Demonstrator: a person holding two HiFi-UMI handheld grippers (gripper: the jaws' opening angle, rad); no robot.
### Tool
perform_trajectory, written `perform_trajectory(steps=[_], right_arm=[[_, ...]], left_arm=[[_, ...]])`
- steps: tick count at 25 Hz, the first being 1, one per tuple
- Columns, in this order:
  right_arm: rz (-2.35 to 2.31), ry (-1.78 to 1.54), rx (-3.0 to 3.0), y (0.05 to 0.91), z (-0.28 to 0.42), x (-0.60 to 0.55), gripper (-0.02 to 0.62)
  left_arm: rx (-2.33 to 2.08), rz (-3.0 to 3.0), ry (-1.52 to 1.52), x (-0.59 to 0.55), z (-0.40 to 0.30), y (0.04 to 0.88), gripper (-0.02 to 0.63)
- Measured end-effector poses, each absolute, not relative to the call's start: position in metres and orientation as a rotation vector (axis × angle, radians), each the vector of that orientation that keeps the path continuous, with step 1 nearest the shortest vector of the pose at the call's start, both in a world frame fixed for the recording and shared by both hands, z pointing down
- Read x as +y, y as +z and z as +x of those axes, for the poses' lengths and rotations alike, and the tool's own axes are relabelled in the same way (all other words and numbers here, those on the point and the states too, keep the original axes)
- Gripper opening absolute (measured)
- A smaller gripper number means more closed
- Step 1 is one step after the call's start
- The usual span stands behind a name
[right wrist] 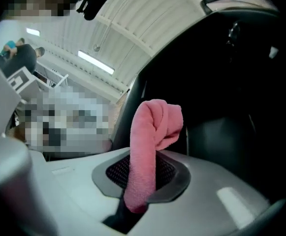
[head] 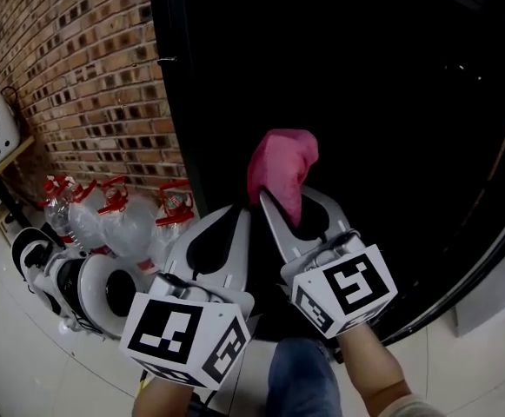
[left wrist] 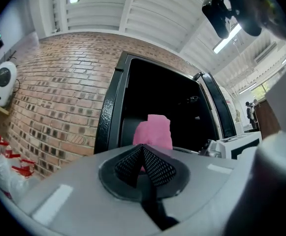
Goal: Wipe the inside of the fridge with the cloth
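Right tongs (head: 285, 202) clamped on pink cloth (head: 282, 156); cloth stands past the tips, long axis aimed into the fridge (head: 382, 85) straight ahead (interior dark, unreadable). Left tongs (head: 237, 215) together, empty, just beside.

Your left gripper (head: 237, 212) sits beside the right gripper (head: 289, 200), which holds the cloth (head: 282, 165), before the fridge (head: 365, 76); bottles (head: 122, 220) stand left, by the wall (head: 87, 68).
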State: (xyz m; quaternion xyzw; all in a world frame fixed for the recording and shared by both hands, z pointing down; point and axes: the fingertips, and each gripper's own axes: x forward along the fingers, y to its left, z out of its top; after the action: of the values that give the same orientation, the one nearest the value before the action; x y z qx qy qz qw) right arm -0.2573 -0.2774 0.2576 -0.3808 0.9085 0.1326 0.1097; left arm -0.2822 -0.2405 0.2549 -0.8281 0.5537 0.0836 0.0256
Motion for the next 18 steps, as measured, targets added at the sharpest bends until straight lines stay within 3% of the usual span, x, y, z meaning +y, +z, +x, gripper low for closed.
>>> perform_trajectory(steps=[6,18], right_arm=[[-1.032,0.454,2.727,0.264,-0.285,-0.275,0.057],[-1.282,0.447,2.69,0.263,-0.274,-0.363,0.057]], left_arm=[[1.727,-2.559,0.253,-0.239,-0.286,0.256,0.009],[1.713,-2.585,0.243,-0.25,-0.276,0.261,0.009]])
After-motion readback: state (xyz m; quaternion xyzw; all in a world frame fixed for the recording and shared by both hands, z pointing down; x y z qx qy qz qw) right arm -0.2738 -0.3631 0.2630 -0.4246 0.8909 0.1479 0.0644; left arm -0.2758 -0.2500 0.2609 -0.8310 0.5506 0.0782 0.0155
